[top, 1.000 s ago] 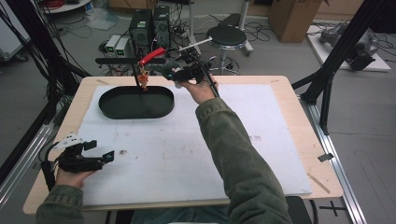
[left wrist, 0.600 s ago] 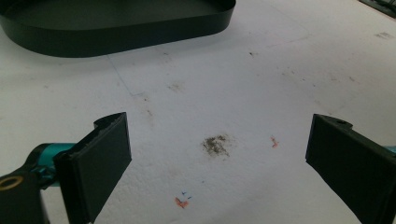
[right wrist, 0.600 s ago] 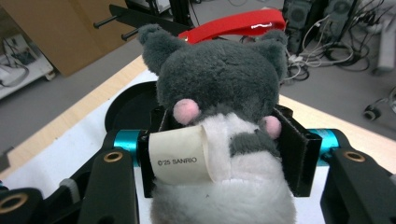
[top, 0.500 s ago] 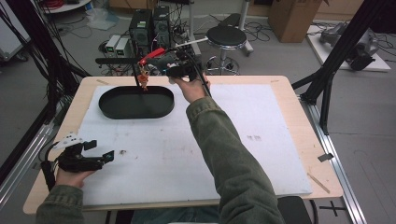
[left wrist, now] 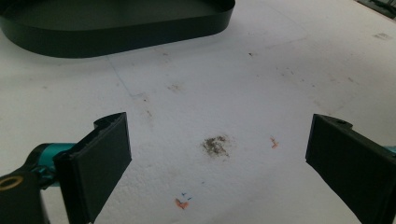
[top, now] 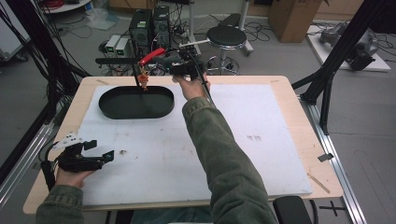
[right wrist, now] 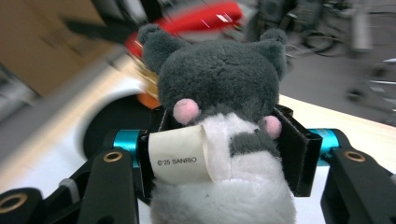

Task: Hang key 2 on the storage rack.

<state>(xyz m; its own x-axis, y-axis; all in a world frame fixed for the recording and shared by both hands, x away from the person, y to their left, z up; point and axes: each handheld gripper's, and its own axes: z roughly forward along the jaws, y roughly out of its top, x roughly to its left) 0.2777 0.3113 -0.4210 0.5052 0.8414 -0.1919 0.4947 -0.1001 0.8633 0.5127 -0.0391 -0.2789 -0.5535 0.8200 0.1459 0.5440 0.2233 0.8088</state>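
Note:
My right gripper [top: 181, 66] is held above the table's far edge, just right of a black oval tray [top: 135, 114]. It is shut on a grey and white plush toy [right wrist: 219, 79] with pink spots and a paper tag [right wrist: 177, 161]. In the high view a red piece [top: 152, 56] sticks out to the left of the plush toy [top: 166, 60], and a small orange thing [top: 143, 82] hangs over the tray's far rim. My left gripper [top: 100, 150] rests at the front left of the white board, open, with nothing between its jaws [left wrist: 217, 158].
A white board [top: 252, 140] covers most of the wooden table [top: 322, 182] and has a few small stains [left wrist: 215, 145]. The tray's wall [left wrist: 116, 37] lies ahead of the left gripper. Black frame posts [top: 334, 70] stand at the table's right and left; a stool [top: 226, 35] stands behind.
The right forearm has swung a little while its gripper stays with the plush toy near the tray's far right end. The left gripper has not moved.

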